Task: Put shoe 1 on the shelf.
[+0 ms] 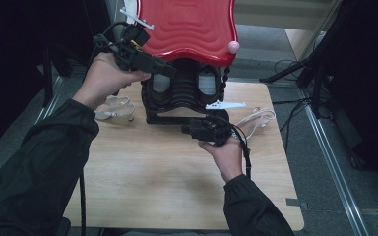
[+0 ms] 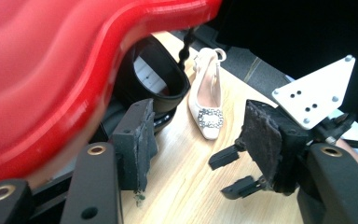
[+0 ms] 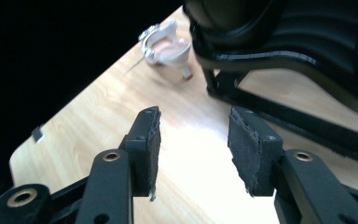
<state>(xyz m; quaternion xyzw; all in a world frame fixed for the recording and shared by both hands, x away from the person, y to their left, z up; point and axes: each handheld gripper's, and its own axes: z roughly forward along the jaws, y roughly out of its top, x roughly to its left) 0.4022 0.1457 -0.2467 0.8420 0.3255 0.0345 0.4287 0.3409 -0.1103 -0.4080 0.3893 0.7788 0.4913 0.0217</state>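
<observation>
red wavy-topped plastic panel point(image 1: 187, 24) cut off by the top edge of the high view, its upper part out of frame; in the left gripper view blurred and hiding most of what stands beneath. under it a black ribbed rack with two rounded openings point(image 1: 184, 91), standing at the far edge of the light wooden table point(image 1: 167, 177), its base partly hidden behind the right gripper point(image 1: 189, 129). a pale pink ball point(image 1: 233, 47) at the panel's right corner. hard to tell how panel and rack join.

left gripper point(image 1: 170, 70) held at the rack's upper left, just under the panel's rim; jaws spread wide, nothing between the pads, touching neither panel nor rack as far as can be seen. right gripper low at the front of the rack's base, jaws likewise spread, bare wood between them in the right gripper view, nothing pinched.

cream slingback shoe with a sparkly buckle point(image 2: 209, 100) lying right of the rack near the far right corner. second pale shoe point(image 1: 115, 109) lying left of the rack near the left edge, partly covered by the left hand point(image 1: 106, 78).
</observation>
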